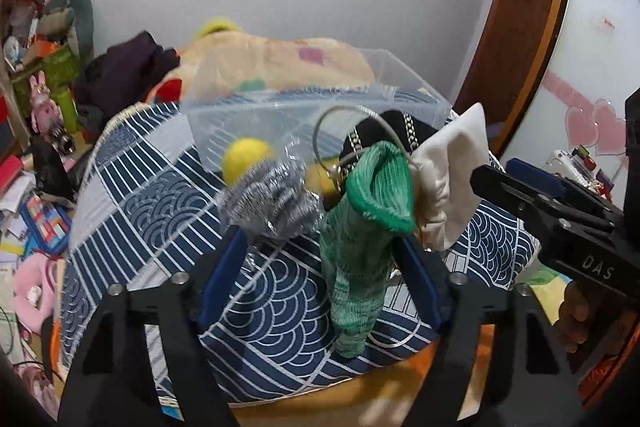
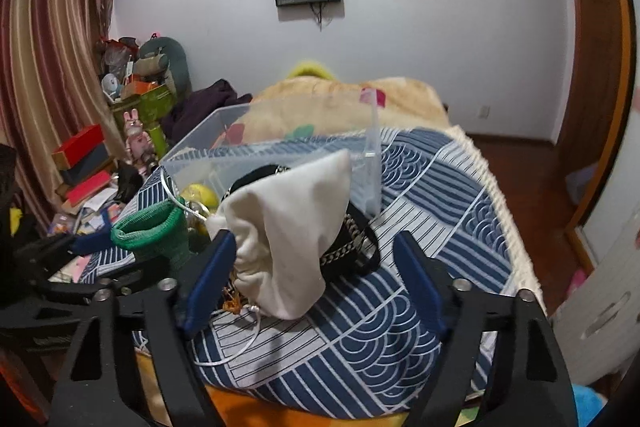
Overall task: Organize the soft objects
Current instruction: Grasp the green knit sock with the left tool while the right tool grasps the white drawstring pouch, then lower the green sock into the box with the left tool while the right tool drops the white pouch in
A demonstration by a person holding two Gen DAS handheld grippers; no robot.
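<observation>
A pile of soft things lies on the blue patterned bed cover (image 1: 152, 211). A green knit sock (image 1: 360, 247) stands between my left gripper's (image 1: 324, 263) open fingers. A silver-grey scrunched bundle (image 1: 272, 199) lies to its left, with a yellow ball (image 1: 244, 159) behind. A white cloth pouch (image 2: 288, 227) and a black band with chain trim (image 2: 352, 243) lie between my right gripper's (image 2: 316, 259) open fingers. The sock also shows in the right wrist view (image 2: 156, 231). A clear plastic box (image 2: 280, 155) stands behind the pile.
A beige blanket (image 2: 352, 107) and dark clothes (image 1: 124, 71) lie further back on the bed. Cluttered boxes and toys (image 2: 132, 115) fill the floor at left. A wooden door frame (image 1: 516, 27) and wardrobe (image 2: 608, 247) stand at right.
</observation>
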